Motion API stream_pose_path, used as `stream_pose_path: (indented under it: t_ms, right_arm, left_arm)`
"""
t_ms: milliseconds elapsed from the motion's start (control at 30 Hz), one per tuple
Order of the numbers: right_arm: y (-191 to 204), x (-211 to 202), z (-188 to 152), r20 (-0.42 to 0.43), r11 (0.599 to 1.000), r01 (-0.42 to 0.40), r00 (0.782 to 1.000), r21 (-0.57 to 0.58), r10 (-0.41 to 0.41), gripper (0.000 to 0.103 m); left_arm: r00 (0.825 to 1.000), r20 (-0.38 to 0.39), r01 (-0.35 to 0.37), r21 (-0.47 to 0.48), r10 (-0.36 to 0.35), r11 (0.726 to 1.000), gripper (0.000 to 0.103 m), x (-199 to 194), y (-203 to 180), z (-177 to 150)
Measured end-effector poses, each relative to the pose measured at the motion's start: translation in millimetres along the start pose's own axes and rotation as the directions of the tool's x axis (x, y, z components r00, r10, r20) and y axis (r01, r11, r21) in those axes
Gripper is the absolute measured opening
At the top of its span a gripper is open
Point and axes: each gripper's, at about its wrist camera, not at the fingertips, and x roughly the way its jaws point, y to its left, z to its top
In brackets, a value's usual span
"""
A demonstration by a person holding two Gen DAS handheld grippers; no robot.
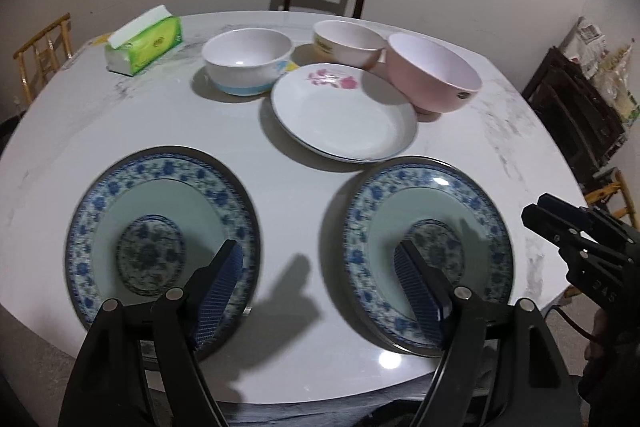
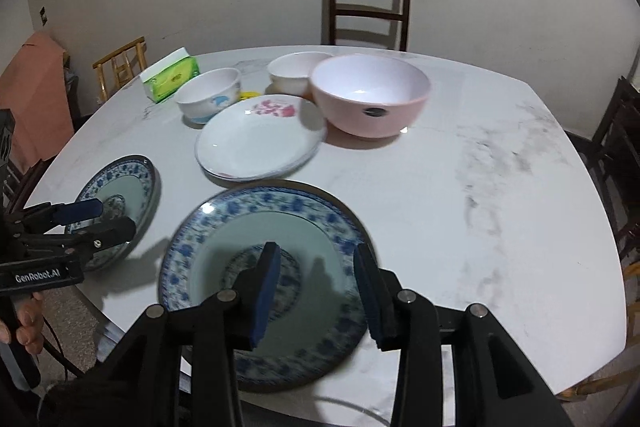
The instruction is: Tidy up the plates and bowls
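Observation:
Two blue-patterned plates lie side by side near the table's front edge: the left one [image 1: 160, 227] [image 2: 124, 183] and the right one [image 1: 436, 223] [image 2: 224, 247]. My left gripper [image 1: 320, 283] [image 2: 118, 218] is open, its fingers spread over the gap between the two plates, holding nothing. My right gripper [image 2: 320, 287] [image 1: 534, 209] hovers open above the right blue plate with nothing gripped. Further back sit a white plate with a pink flower [image 1: 344, 123] [image 2: 256, 147], a white bowl with blue print [image 1: 248, 61] [image 2: 210, 95], a cream bowl [image 1: 348, 41] [image 2: 292, 73] and a pink bowl [image 1: 434, 79] [image 2: 370, 95].
A green tissue pack [image 1: 144, 41] [image 2: 172, 77] lies at the back left of the marble table [image 2: 500, 207]. A dark chair [image 2: 368, 7] stands behind the table, with wooden chairs to the left [image 2: 120, 67] and right. A hand [image 2: 24, 323] holds the left gripper's handle.

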Motion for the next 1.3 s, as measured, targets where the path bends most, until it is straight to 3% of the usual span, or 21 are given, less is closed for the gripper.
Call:
stream_pose_path:
  t_ms: [267, 400, 567, 1100, 1300]
  right_arm:
    - [-39.7, 2.7, -11.9, -0.054, 0.988, -0.125, 0.99, 0.093, 0.13, 0.039]
    - [-53.9, 11.5, -18.9, -0.092, 0.968, -0.204, 0.971, 0.143, 0.219, 0.039]
    - [-70.7, 21.1, -24.0, -0.106, 0.951, -0.238, 0.959, 0.198, 0.262, 0.039]
    - [-93.2, 61.7, -32.9, -0.156, 0.899, -0.316, 0.914, 0.305, 0.374, 0.039]
    - [-96.6, 73.3, -35.4, -0.171, 0.89, -0.316, 0.907, 0.329, 0.386, 0.039]
  left_arm:
    - [0.991, -0.033, 0.128, -0.034, -0.129, 0.991, 0.075, 8.8, -3.8, -4.3]
    - [0.978, -0.058, 0.195, -0.06, -0.198, 0.979, 0.075, 16.7, -3.0, -6.9]
    - [0.961, -0.09, 0.253, -0.107, -0.263, 0.961, 0.075, 28.5, 0.0, -8.1]
    - [0.929, -0.15, 0.312, -0.168, -0.337, 0.935, 0.073, 55.8, 1.3, -7.1]
    - [0.923, -0.172, 0.313, -0.191, -0.345, 0.93, 0.065, 63.0, 4.8, -8.4]
